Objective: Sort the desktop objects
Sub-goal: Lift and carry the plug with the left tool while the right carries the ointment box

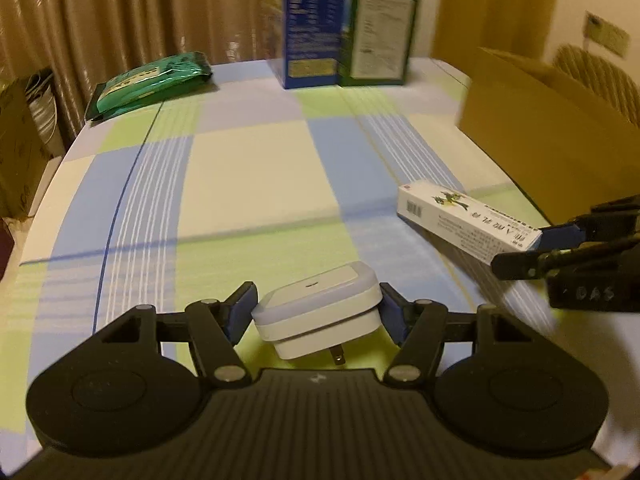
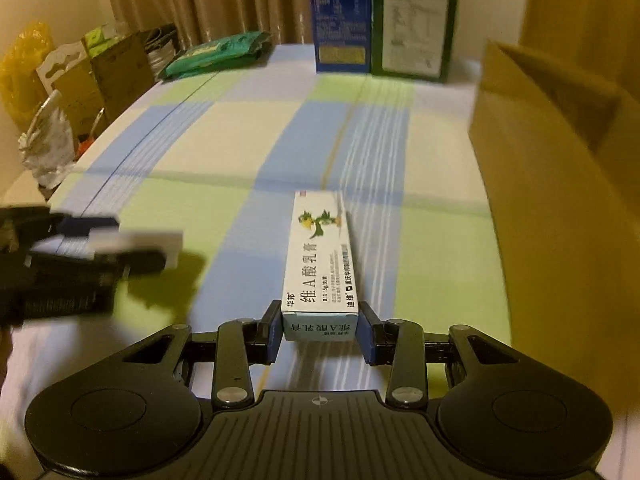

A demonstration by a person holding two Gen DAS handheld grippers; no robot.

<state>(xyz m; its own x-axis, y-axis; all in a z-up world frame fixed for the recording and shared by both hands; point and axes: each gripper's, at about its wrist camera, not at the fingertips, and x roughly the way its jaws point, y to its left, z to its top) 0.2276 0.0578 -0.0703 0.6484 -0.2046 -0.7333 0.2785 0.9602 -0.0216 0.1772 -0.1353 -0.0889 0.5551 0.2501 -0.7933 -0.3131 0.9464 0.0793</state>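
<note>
2 things are in hand above the checked table [image 1: 256, 168]. The left gripper [image 1: 318, 312] has its fingers [image 1: 240, 312] partly closed on the sides of a white plug adapter [image 1: 320, 312], prongs pointing down and near. The right gripper [image 2: 320, 332] has its fingers [image 2: 271, 330] narrowly closed on the near end of a long white ointment box [image 2: 320, 256], which sticks out far from them. At right stands an open cardboard box [image 1: 552, 136], probably the place for sorted things. The adapter looks hard, smooth and light, so a grip across its flat sides suits. The ointment box is thin card, light and easily crushed; held by one end it may droop or twist.
</note>
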